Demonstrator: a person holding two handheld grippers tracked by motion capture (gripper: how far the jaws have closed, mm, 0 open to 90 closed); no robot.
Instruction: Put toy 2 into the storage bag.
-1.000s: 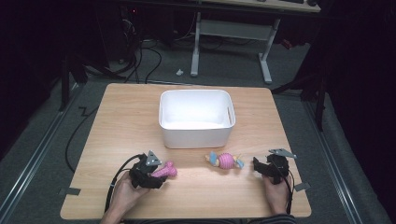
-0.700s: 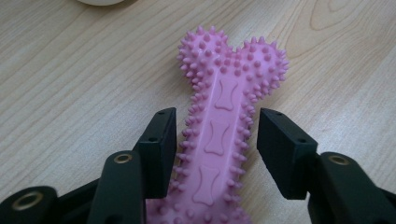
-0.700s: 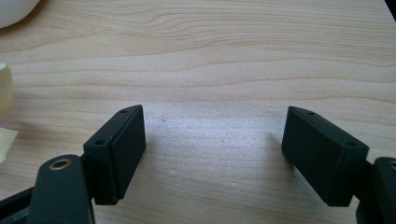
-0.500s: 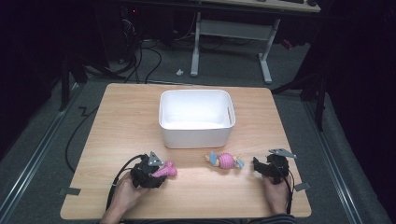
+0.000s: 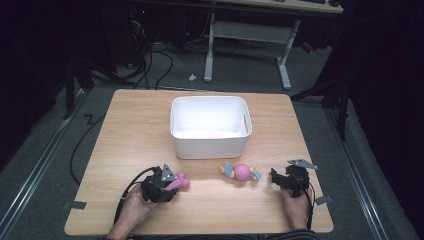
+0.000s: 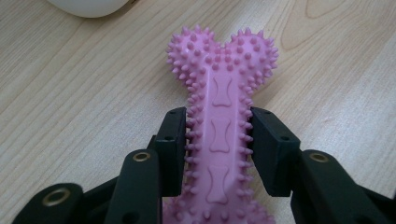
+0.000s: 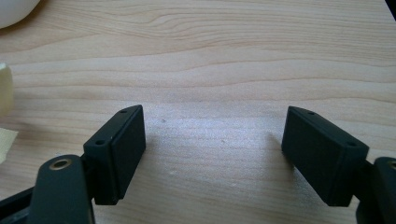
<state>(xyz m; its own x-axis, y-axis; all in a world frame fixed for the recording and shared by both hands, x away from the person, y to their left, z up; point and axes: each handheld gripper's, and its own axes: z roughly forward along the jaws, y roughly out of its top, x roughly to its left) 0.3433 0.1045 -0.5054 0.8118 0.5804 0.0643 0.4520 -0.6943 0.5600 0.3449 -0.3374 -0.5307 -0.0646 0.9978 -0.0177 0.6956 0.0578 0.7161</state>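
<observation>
- The pink spiked bone toy (image 6: 223, 121) lies flat on the bench (image 5: 140, 130) near its front-left corner, and we have it by the shank.
- Our left claw (image 6: 218, 154) has just been closing, and its pads (image 6: 173, 149) now press the nubs on both sides of the shank; we judge the grip made and the toy not yet raised.
- We read this step as the pick-up, with the lift and carry to come.
- The white bin (image 5: 210, 125) stands at mid-bench, behind the toy and well apart from it. The next move calls for a straight lift, then a carry over its near wall before release.
- A second toy (image 5: 241, 172), pink with blue ends, lies just before the bin's front-right corner.
- Our right claw (image 7: 212, 154) sits near the front-right corner with its jaws wide apart over bare wood, nothing between them.
</observation>
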